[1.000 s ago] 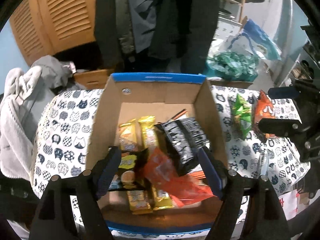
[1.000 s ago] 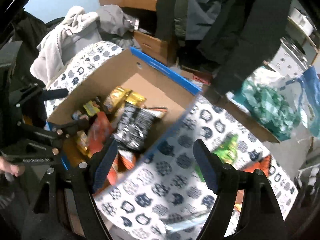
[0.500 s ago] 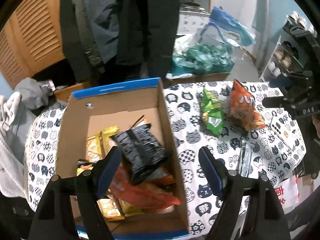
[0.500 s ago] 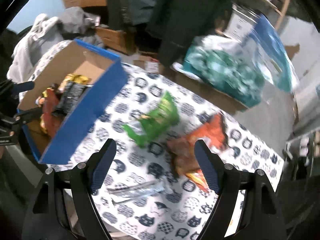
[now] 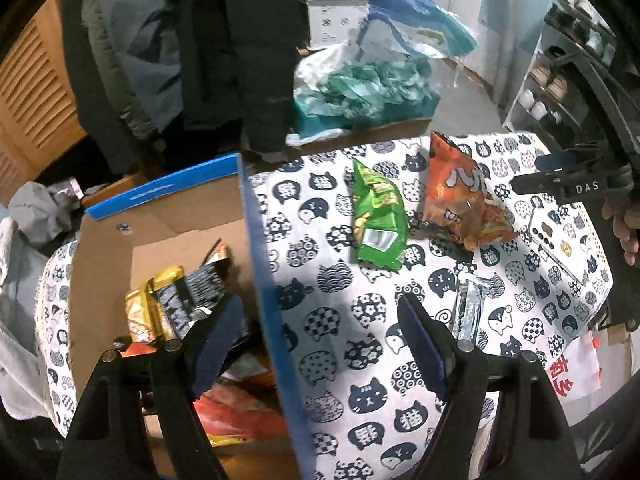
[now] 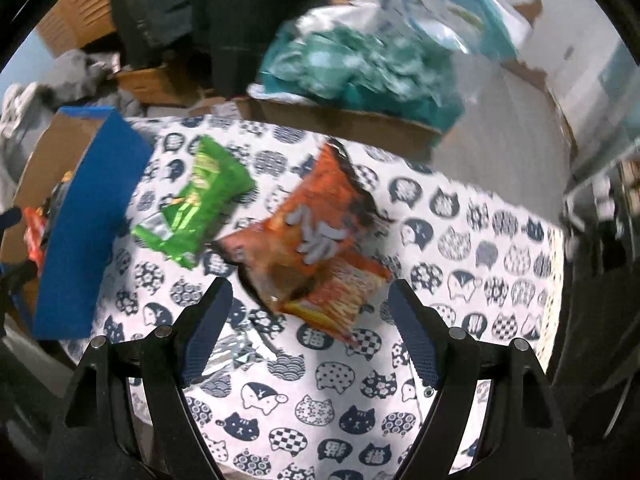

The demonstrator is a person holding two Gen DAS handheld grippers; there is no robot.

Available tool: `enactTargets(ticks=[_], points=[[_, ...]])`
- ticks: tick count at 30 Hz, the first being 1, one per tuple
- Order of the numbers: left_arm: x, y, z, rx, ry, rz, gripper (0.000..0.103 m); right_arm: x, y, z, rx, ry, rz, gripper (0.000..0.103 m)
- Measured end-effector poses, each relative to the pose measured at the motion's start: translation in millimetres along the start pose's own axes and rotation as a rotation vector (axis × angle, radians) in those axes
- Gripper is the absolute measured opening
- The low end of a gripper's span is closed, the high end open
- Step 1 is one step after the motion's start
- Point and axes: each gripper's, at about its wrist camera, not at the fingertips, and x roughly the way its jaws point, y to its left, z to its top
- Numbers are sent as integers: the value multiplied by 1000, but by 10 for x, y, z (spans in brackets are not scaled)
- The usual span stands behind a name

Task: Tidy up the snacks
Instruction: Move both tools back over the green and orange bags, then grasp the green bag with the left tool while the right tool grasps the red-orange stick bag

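Observation:
A cardboard box (image 5: pixel 168 224) with blue rims stands on the left of the cat-print tablecloth (image 5: pixel 360 360). It holds a black packet (image 5: pixel 188 300), gold packets (image 5: pixel 140 312) and a red one (image 5: pixel 240 408). My left gripper (image 5: pixel 320 320) is open above the box's right wall, nothing between its fingers. On the cloth lie a green bag (image 5: pixel 376 216), an orange bag (image 5: pixel 456 196) and a small silver packet (image 5: pixel 470 308). My right gripper (image 6: pixel 308 296) hangs open just short of the orange bag (image 6: pixel 316 240). The green bag (image 6: pixel 196 204) and the silver packet (image 6: pixel 228 352) lie to its left.
A pale phone (image 5: pixel 556 240) lies near the table's right edge, by the hand (image 5: pixel 624 224) holding the right gripper (image 5: pixel 536 172). Behind the table a cardboard box holds a teal plastic bag (image 5: pixel 360 88). Dark coats (image 5: pixel 240 40) hang at the back; grey clothes (image 5: pixel 24 216) are piled at the left.
Both grippers have swung right, away from the box. The left one went from over the box's middle to its right wall. The right one went from the box to the orange bag.

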Motion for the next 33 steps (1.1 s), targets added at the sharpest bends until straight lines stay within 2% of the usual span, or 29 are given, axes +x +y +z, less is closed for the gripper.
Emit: enactTargets(ticks=[10, 20, 26, 33], points=[[527, -264, 272, -15, 85, -34, 81, 452, -345, -73, 141, 76, 34, 81], [996, -549, 599, -4, 115, -41, 81, 874, -539, -132, 259, 140, 93, 81], [1289, -609, 706, -4, 155, -21, 81, 1102, -541, -172, 280, 172, 120, 81], [1597, -595, 739, -31, 205, -23, 81, 1234, -500, -187, 228, 177, 79, 81]])
